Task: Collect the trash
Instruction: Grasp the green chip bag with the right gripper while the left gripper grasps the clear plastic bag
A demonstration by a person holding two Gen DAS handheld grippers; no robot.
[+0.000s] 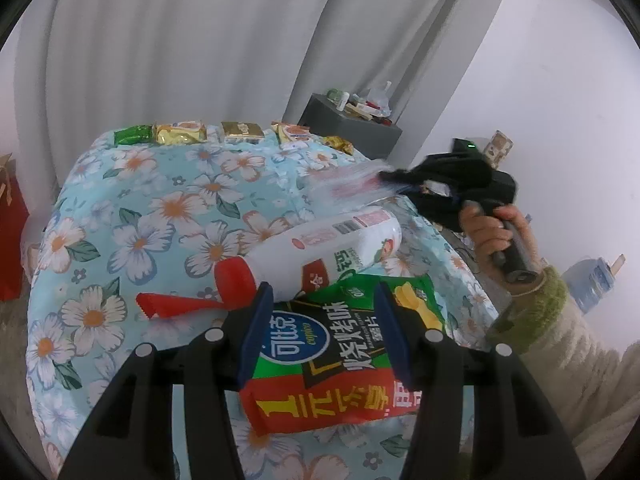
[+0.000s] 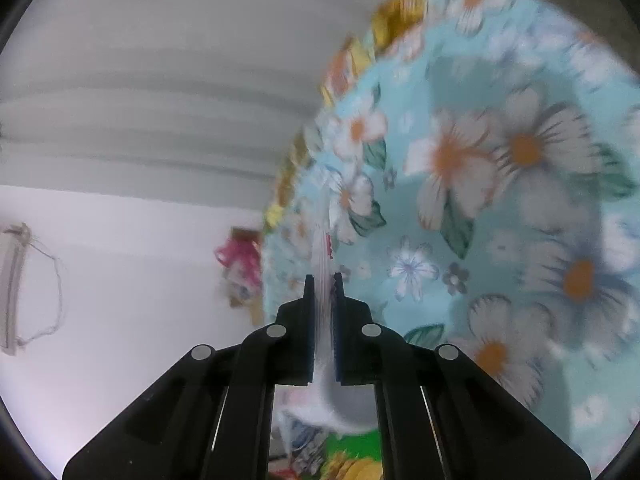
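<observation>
left wrist view: left tongs point(image 1: 326, 316) are closing around the green-and-red chip bag point(image 1: 340, 360) at the near edge of the floral-clothed desk point(image 1: 132, 208); white bottle point(image 1: 320, 248) and red wrapper point(image 1: 176, 306) are lying just beyond, crowding the lift.

right wrist view: right tongs point(image 2: 323, 280) are pinching a thin clear wrapper point(image 2: 324, 248), blurred; next it is needing carrying to a bin, none in sight.

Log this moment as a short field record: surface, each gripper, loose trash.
surface: floral cloth
left gripper: shut on chip bag
right gripper: shut on thin clear wrapper, blurred
loose trash: white bottle lying on its side, red scrap beside its cap
far edge: row of snack packets
</observation>
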